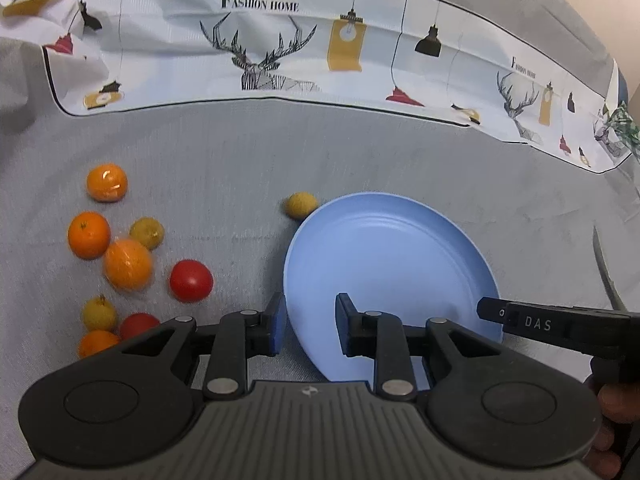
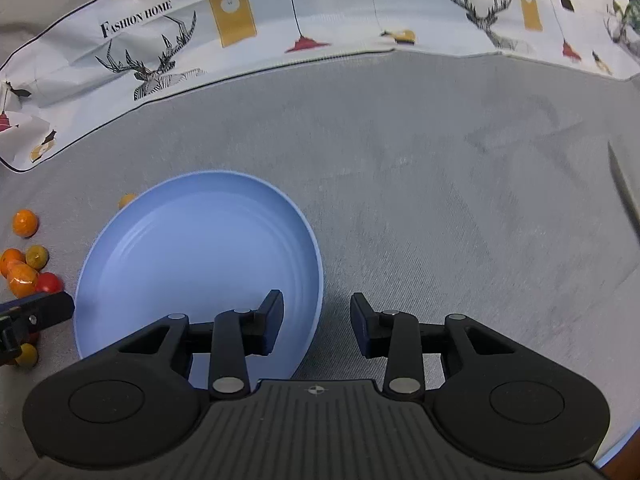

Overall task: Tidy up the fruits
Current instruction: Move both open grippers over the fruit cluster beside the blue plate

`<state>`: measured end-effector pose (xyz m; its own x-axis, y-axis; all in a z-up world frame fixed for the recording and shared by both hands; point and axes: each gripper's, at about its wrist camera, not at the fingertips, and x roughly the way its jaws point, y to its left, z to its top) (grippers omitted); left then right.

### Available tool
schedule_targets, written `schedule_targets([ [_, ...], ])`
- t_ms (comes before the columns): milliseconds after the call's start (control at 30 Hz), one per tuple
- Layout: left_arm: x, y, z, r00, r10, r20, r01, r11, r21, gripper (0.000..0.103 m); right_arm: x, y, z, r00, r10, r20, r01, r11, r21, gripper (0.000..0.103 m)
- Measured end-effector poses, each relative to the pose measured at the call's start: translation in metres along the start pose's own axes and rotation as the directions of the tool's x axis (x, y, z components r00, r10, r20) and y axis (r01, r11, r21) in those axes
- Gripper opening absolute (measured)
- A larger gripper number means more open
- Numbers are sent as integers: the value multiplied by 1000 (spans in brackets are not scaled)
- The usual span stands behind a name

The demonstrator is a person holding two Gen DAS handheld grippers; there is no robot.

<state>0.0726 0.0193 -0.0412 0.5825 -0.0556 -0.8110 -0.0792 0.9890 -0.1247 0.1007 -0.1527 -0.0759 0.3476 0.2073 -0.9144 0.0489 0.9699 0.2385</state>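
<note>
Plate (image 1: 384, 248) blue; oranges (image 1: 89, 235) orange; tomato (image 1: 191, 281) red; tablecloth (image 1: 240, 152) grey.

Left gripper (image 1: 310, 322): tilted downward, jaws parted over blue plate's (image 1: 400, 248) left rim, empty. Right gripper (image 2: 317, 322): tilted downward, jaws parted astride plate's right rim, empty.

Left wrist view: sits on left hand-held gripper (image 1: 310, 330), looks forward and steeply down along fingers, close above grey-covered bench (image 1: 224, 168). Blue plate (image 1: 384, 256) ahead right, fruit pile (image 1: 128, 264) at left, right hand-held gripper tip at right edge.

Right wrist view: sits on right hand-held gripper (image 2: 316, 326), same steep downward facing, similar closeness. Plate at lower left, fruit at far left edge.

Shared: plate, fruit pile, printed cloth (image 1: 280, 40) along far side, bench cover.
</note>
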Motion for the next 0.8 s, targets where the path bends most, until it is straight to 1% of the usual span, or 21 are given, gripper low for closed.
schedule_targets([
  [133, 5, 2, -3, 1000, 0, -16, 0, 1000, -14, 30, 4, 4, -3, 1000, -1, -15, 1, 1000, -10, 39],
  [167, 7, 3, -3, 1000, -6, -22, 5, 1000, -20, 30, 6, 4, -4, 1000, -1, -21, 0, 1000, -8, 35],
  [200, 8, 3, -3, 1000, -10, -28, 10, 1000, -20, 30, 6, 3, -5, 1000, 1, -26, -2, 1000, -5, 30],
  [233, 9, 2, -4, 999, -18, -28, 17, 1000, -18, 28, 7, 3, -5, 1000, 4, -30, -4, 1000, -1, 25],
  [267, 9, -1, -4, 999, -27, -28, 27, 1000, -14, 21, 7, 3, -6, 999, 7, -33, -7, 1000, 2, 17],
  [300, 8, -3, -4, 999, -38, -29, 38, 999, -1, 17, 8, 3, -6, 999, 5, -35, -5, 1000, 6, 11],
  [333, 8, -6, -5, 999, -42, -27, 42, 999, 14, 9, 7, 3, -6, 999, 8, -32, -8, 1000, 9, 11],
  [367, 7, -9, -7, 999, -42, -26, 43, 998, 34, 8, 6, 2, -6, 999, 9, -31, -9, 1000, 9, 9],
  [400, 6, -12, -8, 999, -34, -23, 35, 998, 56, 8, 5, 2, -6, 1000, 10, -29, -9, 1000, 10, 9],
  [467, 6, -13, -7, 1000, -10, -12, 10, 998, 67, 8, 3, -1, -6, 1000, 7, -29, -7, 1000, 16, 8],
  [567, -2, -4, -3, 999, -17, 32, 16, 1000, 17, 8, -1, -8, -4, 999, -34, -23, 35, 999, 35, 7],
  [633, -5, -3, -1, 999, -8, 47, 8, 1000, 9, 8, -4, -13, -3, 998, -63, -27, 64, 997, 37, 7],
  [700, 0, -3, -1, 1000, -23, 6, 23, 1000, -1, 14, -1, -18, -6, 995, -79, -57, 82, 995, 50, 8],
  [767, 7, -5, -3, 999, -39, -38, 39, 999, -6, 24, -1, -21, -5, 995, -76, -59, 79, 995, 59, 8],
  [800, 9, -6, -4, 998, -40, -49, 39, 999, -7, 25, -2, -21, -5, 995, -87, -56, 89, 995, 47, 8],
])
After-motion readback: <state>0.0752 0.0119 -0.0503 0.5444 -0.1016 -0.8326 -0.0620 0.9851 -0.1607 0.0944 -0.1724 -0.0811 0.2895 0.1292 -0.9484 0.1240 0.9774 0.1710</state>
